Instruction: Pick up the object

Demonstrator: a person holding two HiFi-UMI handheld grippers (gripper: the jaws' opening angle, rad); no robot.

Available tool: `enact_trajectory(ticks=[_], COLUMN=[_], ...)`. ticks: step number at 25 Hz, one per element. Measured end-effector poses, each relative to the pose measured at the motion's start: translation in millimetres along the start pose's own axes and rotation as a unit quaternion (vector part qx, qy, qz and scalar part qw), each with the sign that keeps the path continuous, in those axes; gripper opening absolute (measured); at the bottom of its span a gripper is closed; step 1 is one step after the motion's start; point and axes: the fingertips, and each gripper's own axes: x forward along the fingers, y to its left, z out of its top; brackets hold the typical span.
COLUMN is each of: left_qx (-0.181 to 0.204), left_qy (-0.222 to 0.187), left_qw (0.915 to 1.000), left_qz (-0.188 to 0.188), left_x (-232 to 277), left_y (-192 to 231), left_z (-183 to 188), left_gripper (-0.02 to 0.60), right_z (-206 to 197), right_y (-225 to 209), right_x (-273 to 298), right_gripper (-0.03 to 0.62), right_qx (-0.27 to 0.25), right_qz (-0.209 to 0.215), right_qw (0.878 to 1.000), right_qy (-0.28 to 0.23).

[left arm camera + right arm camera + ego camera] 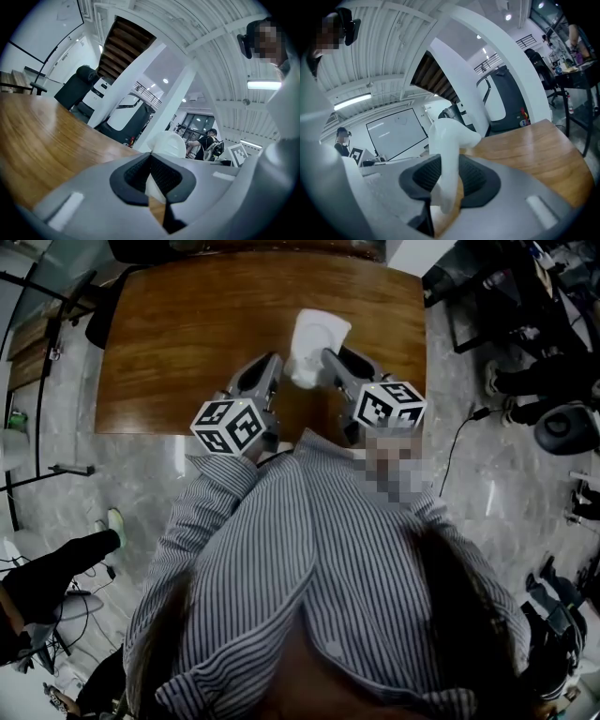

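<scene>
A white, soft-looking crumpled object (314, 338) lies on the brown wooden table (187, 343), near its front edge. My left gripper (274, 364) meets the object's lower left and my right gripper (330, 358) its lower right. In the left gripper view the dark pads (133, 176) stand close together with a sliver of the white object (154, 186) between them, and the rest of it rises beyond the tips. In the right gripper view a fold of the white object (446, 154) runs down between the pads (476, 180), which press on it.
The table's front edge (178, 430) lies just under both grippers, with grey tiled floor beyond. A dark chair (101, 310) stands at the table's left end. Cables and dark equipment (553, 381) crowd the floor at right. Someone's leg and shoe (94, 545) are at lower left.
</scene>
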Motion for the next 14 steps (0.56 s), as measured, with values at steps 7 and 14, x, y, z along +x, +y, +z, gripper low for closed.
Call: enact_trajectory(ticks=[7, 14], left_qx=[-0.005, -0.008], left_qy=[0.007, 0.013], left_qw=[1.0, 0.9999], left_qz=[-0.005, -0.005], left_x=[-0.7, 5.4], left_y=[3.8, -2.8], left_z=[-0.7, -8.0], left_gripper=[0.002, 0.002], right_z=[-3.3, -1.3], right_y=[6.1, -0.3], right_x=[3.4, -3.3], right_gripper=[0.117, 0.117], right_qx=[0.003, 0.002], right_qz=[0.004, 0.005], right_qw=[1.0, 1.0], right_qy=[0.003, 0.002])
